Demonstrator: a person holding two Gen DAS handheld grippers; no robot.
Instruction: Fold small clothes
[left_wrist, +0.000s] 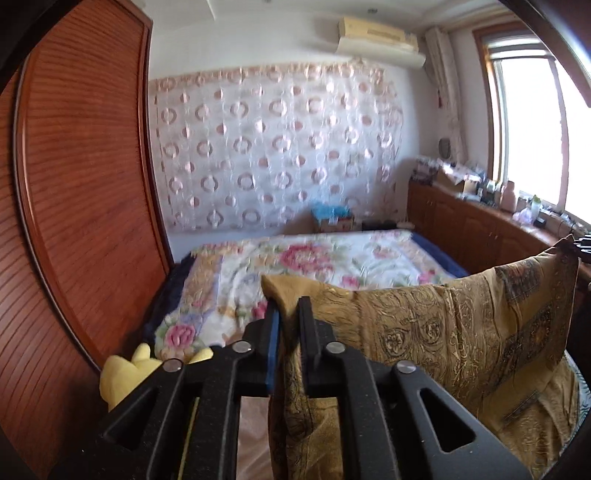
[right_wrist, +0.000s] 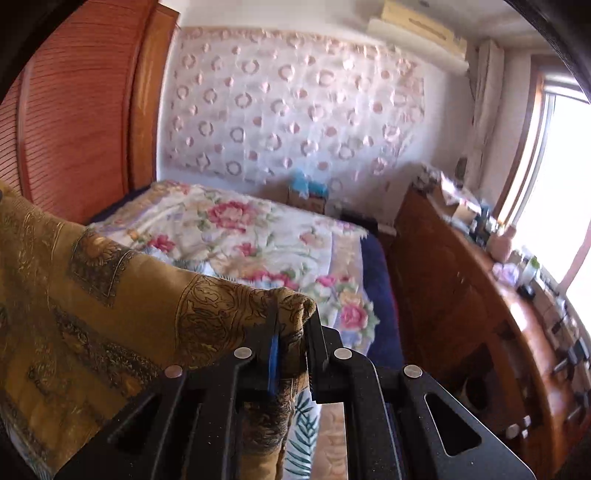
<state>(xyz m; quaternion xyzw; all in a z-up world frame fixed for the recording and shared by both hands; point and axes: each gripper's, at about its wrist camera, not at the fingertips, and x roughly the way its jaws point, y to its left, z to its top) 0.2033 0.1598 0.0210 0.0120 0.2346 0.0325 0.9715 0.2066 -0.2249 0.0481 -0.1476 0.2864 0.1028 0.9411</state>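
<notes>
A mustard-gold patterned garment (left_wrist: 461, 332) hangs stretched in the air between my two grippers, above the bed. My left gripper (left_wrist: 290, 310) is shut on its left top corner; the cloth runs to the right and droops below. In the right wrist view my right gripper (right_wrist: 293, 317) is shut on the bunched right top corner of the same garment (right_wrist: 110, 295), which spreads to the left. The garment's lower edge is hidden below both views.
A bed with a floral quilt (left_wrist: 314, 266) lies ahead. A wooden wardrobe (left_wrist: 81, 184) stands at the left. A low wooden cabinet (right_wrist: 461, 295) with clutter runs under the window at the right. A yellow plush toy (left_wrist: 125, 369) sits near the bed's left edge.
</notes>
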